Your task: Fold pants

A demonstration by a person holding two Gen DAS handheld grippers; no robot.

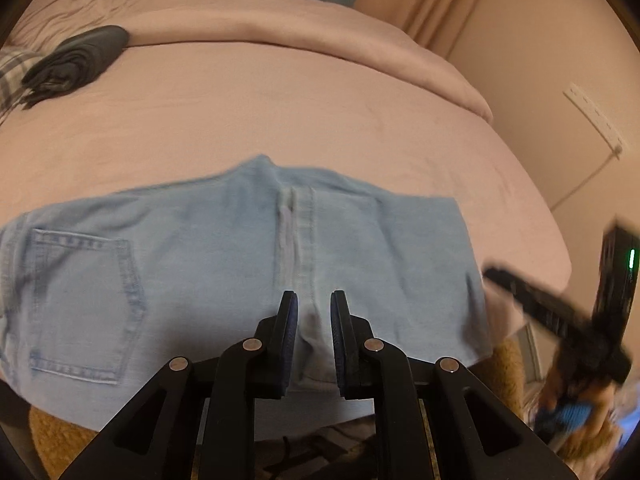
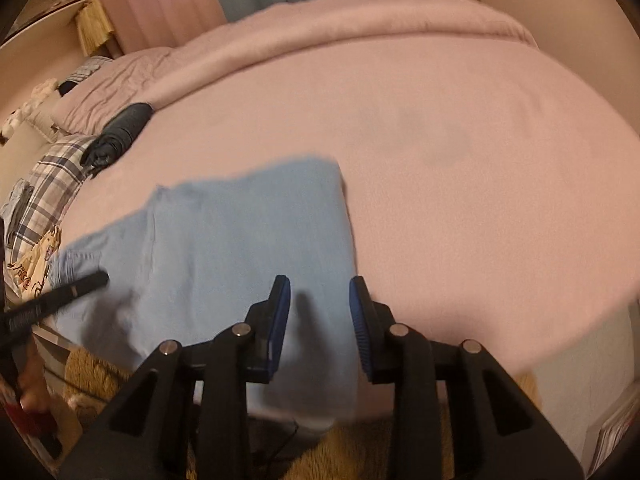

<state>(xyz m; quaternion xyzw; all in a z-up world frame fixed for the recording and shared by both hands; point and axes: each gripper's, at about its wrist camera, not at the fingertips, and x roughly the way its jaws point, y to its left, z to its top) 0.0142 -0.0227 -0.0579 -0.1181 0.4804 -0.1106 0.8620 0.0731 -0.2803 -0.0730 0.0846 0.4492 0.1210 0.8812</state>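
Note:
Light blue jeans (image 1: 224, 264) lie folded flat on the pink bed, back pocket at the left, near the bed's front edge. They also show in the right wrist view (image 2: 240, 248). My left gripper (image 1: 314, 300) is open and empty, hovering above the jeans' front edge at the centre seam. My right gripper (image 2: 320, 284) is open and empty, above the jeans' right edge. The right gripper shows blurred at the right of the left wrist view (image 1: 560, 304). A finger of the left gripper shows at the left of the right wrist view (image 2: 60, 292).
The pink bedsheet (image 1: 320, 112) spreads behind the jeans. A dark folded garment (image 1: 76, 60) lies at the back left beside a plaid cloth (image 2: 48, 184). A tan rug (image 2: 360, 448) lies below the bed edge. A wall and curtains stand behind.

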